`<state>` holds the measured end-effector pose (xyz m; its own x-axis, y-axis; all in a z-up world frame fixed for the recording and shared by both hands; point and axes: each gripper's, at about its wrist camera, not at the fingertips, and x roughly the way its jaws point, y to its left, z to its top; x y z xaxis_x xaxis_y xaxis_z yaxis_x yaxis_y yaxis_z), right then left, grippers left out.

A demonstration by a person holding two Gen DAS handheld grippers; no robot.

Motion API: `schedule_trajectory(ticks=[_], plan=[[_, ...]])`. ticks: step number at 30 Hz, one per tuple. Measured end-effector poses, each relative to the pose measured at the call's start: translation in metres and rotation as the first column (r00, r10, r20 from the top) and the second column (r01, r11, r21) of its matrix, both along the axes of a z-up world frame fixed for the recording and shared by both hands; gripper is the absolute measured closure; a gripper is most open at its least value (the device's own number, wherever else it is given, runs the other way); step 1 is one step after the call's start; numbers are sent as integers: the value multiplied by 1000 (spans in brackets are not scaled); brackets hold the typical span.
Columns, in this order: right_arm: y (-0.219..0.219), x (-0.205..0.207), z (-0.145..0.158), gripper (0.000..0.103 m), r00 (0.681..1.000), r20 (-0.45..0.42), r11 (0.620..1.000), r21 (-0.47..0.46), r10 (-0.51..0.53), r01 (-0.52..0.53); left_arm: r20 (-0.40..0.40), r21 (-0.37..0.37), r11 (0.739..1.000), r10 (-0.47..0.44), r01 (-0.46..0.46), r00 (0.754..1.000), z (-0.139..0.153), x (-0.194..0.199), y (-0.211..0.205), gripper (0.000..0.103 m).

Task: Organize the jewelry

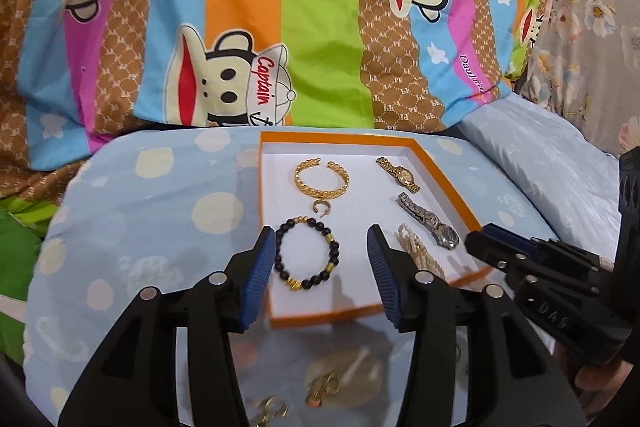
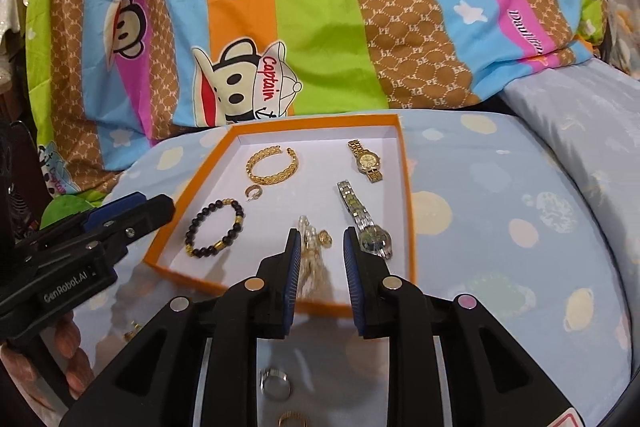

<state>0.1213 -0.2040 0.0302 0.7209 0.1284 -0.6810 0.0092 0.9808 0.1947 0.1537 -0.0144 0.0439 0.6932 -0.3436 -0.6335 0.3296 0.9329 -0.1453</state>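
An orange-rimmed white box [image 1: 340, 137] [image 2: 320, 121] lies on a blue spotted cloth. In it are a gold bangle [image 1: 322, 177] [image 2: 272, 163], a small ring [image 1: 323, 209], a gold watch [image 1: 398, 174] [image 2: 366, 161], a silver watch [image 1: 430, 221] [image 2: 362, 219], a pearl bracelet [image 1: 418, 251] [image 2: 314, 255] and a black bead bracelet [image 1: 308, 255] [image 2: 216, 229]. My left gripper [image 1: 320, 239] [image 2: 136, 207] stands open, its pads clear of the black bead bracelet lying between them. My right gripper [image 2: 322, 239] [image 1: 492, 239] is narrowly open over the pearl bracelet, which rests on the box floor.
Loose pieces lie on the blue cloth in front of the box: gold items [image 1: 324, 385], a silver ring [image 2: 276, 383] and a gold ring [image 2: 292, 419]. A striped cartoon-print quilt [image 1: 320, 27] rises behind the box. A pale blue pillow [image 2: 580, 115] lies to the right.
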Motion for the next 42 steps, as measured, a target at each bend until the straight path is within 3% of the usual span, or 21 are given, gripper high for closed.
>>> schedule_trajectory(ticks=[5, 14, 19, 24, 28, 35, 38, 42], plan=[[0, -43, -7, 78, 1000, -19, 1000, -8, -18, 18, 15, 29, 1000, 6, -6, 1000, 0, -39, 17, 52], [5, -87, -27, 78, 996, -88, 1000, 11, -21, 22, -84, 46, 999, 22, -18, 996, -30, -78, 31, 52], [15, -93, -32, 78, 995, -103, 1000, 13, -2, 3, -93, 65, 997, 36, -30, 995, -39, -92, 36, 52], [25, -88, -34, 69, 994, -112, 1000, 0, 11, -11, -110, 62, 997, 52, -45, 993, -44, -96, 42, 50], [28, -80, -38, 69, 991, -135, 1000, -1, 6, -6, -116, 53, 997, 64, -58, 991, -45, -94, 44, 41], [35, -73, -40, 69, 988, -154, 999, -29, 14, -19, -135, 36, 996, 86, -82, 987, -47, -89, 50, 41], [38, -72, -41, 72, 987, -158, 999, -52, 7, -16, -143, 44, 995, 97, -92, 985, -48, -85, 51, 41], [36, -72, -41, 85, 987, -160, 999, -48, 3, -11, -154, 52, 995, 89, -81, 984, -50, -78, 51, 41]])
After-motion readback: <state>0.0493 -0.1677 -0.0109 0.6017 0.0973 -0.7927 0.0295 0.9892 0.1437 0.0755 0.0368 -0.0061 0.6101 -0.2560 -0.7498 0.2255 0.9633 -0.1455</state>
